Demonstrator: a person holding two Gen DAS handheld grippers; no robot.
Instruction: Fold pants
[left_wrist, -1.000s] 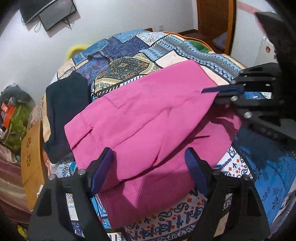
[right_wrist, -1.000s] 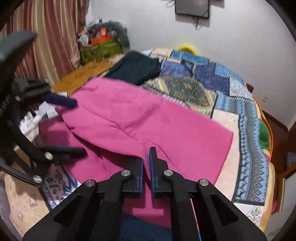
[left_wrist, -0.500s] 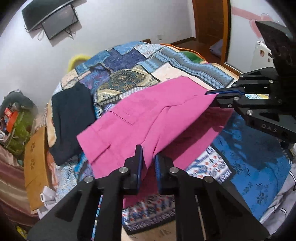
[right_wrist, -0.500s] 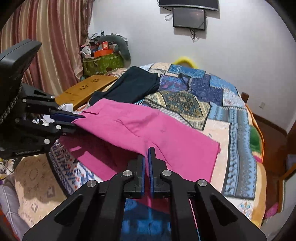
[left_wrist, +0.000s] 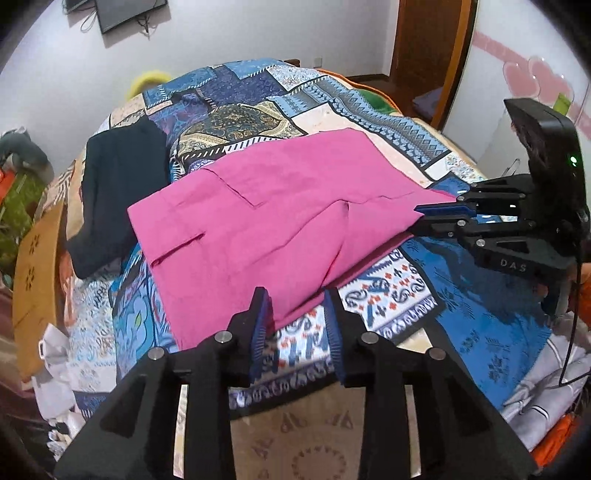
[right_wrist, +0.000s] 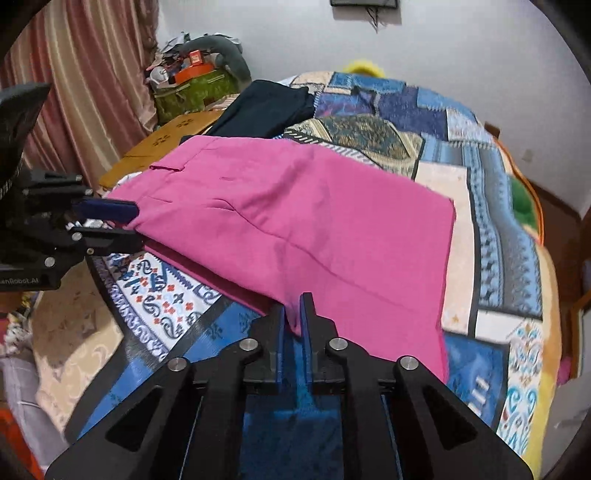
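A pair of bright pink pants (left_wrist: 266, 218) lies folded in half on a bed covered with a blue patchwork quilt (left_wrist: 491, 295). The pants sit near the quilt's front edge, with the waistband end and a slit pocket toward the left side of the bed and the leg ends toward the right. One layer rests on top of the other, and a thin strip of the lower layer shows along the front edge.

The left gripper (left_wrist: 297, 317) is at the front corner of the pants on the waistband side. Its two blue-padded fingers are spread apart, with the corner of the cloth lying in the gap between them and not squeezed.

The right gripper (right_wrist: 292, 317) is at the front edge nearer the leg end. Its fingers are pressed close together and pinch a small fold of the pink cloth between them.

A dark navy garment (left_wrist: 114, 192) lies on the quilt beyond the pants, toward the left, its edge just beside the waistband. A low wooden table (right_wrist: 166, 144) stands at the left side of the bed, in front of striped curtains (right_wrist: 92, 74). A black screen (left_wrist: 129, 14) hangs on the white wall behind the bed.
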